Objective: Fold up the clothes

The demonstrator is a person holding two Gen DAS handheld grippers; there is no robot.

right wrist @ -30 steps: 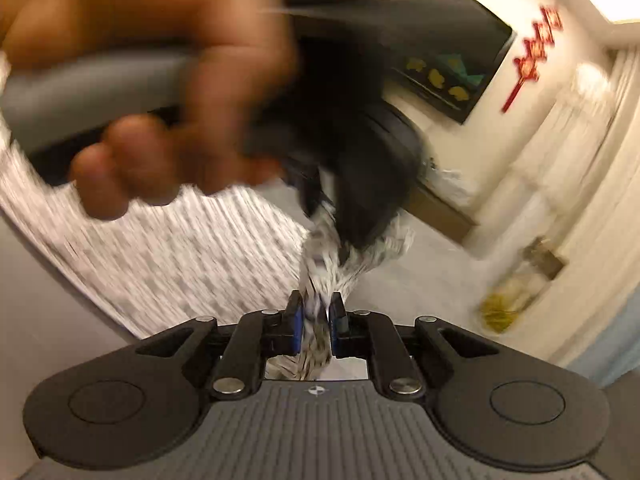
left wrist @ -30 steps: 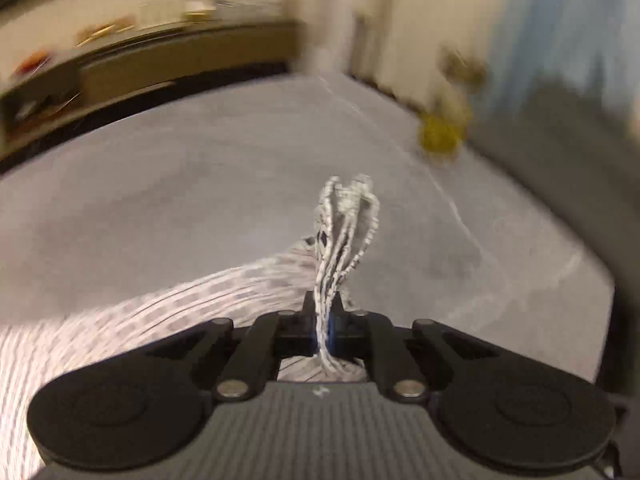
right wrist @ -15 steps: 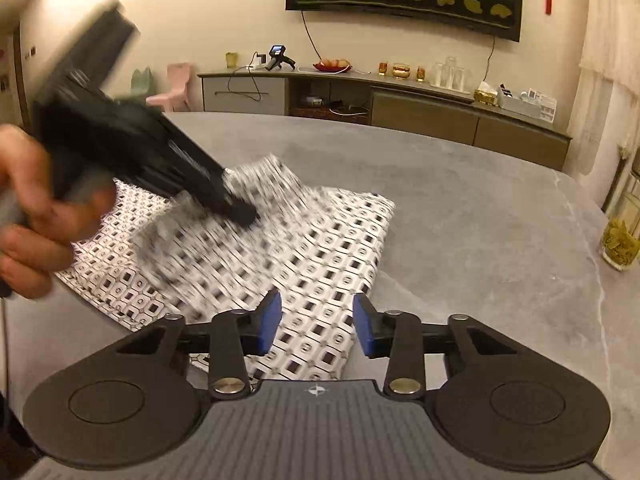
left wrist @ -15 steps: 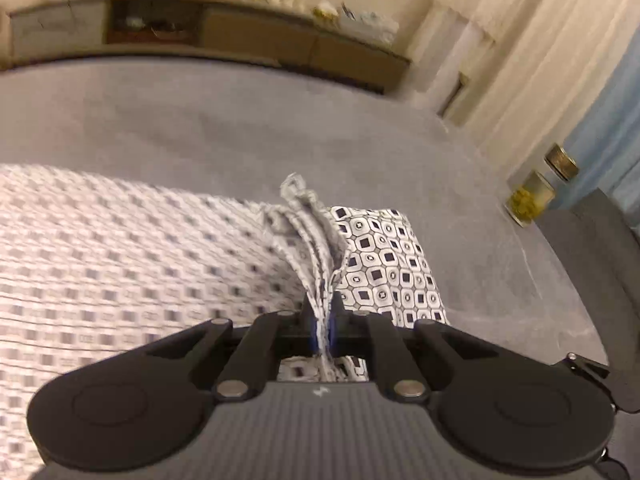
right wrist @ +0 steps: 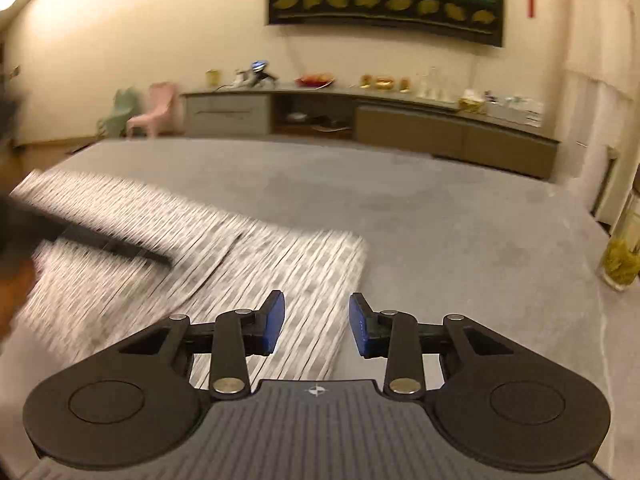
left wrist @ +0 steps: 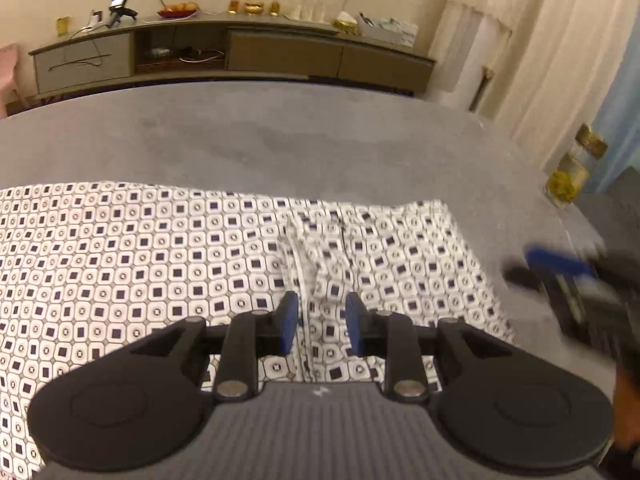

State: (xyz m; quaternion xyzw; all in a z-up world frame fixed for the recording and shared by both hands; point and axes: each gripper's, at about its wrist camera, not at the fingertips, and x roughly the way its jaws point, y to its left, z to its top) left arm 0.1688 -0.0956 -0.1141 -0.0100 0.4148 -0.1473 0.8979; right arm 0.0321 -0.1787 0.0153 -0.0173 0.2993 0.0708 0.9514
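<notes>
1. A wide grey stone-look desk is seen in both wrist views, with a long low brown sideboard against the cream wall behind it.
2. A white garment printed with small dark squares is spread flat on the near part of the desk; towards its right end a narrow raised pleat is seen, and its right edge lies well short of the desk's edge.
3. The cloth is judged thin, soft and light: it will likely sag and crease wherever it is lifted, and slide easily on the smooth top. A hold is best taken at a corner or along an outer edge, both layers pinched together.
4. The left tongs are parted, nothing between the blue pads, and hover just over the pleat.
5. The right tongs are likewise parted and empty, above the garment's right edge; that view is motion-blurred.
6. A glass jar of yellow contents stands at the desk's far right.
</notes>
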